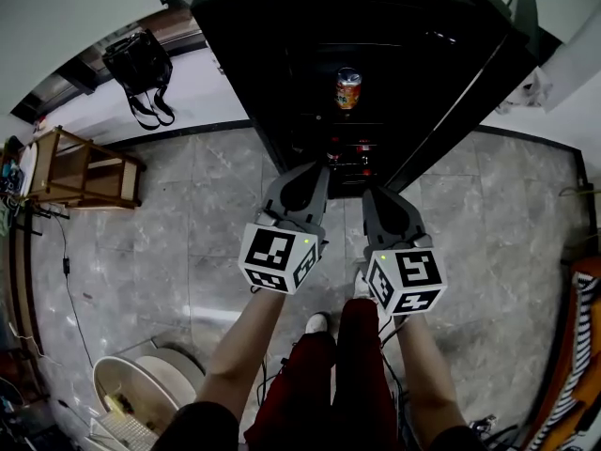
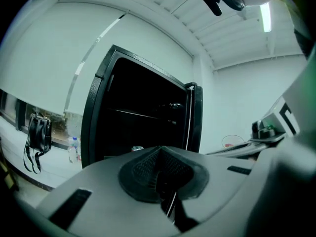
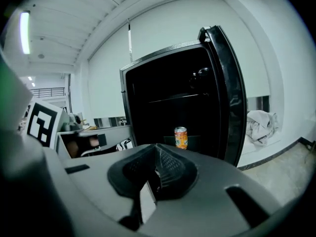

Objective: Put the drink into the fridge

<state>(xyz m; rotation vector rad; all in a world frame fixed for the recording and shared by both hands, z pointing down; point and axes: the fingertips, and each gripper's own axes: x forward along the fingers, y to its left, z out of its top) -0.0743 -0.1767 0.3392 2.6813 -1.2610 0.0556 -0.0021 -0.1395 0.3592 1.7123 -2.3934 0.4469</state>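
- Drink can (image 1: 348,89) stands upright inside the open fridge (image 1: 272,64).
- Left gripper (image 1: 317,169) and right gripper (image 1: 372,195), before the fridge: jaws closed together, holding nothing.

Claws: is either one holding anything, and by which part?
Nothing is held. The left claw and right claw are both shut and empty; the orange can stands inside the open fridge.

An orange can (image 1: 348,90) in a black fridge (image 1: 282,54); grey marbled floor (image 1: 188,214).
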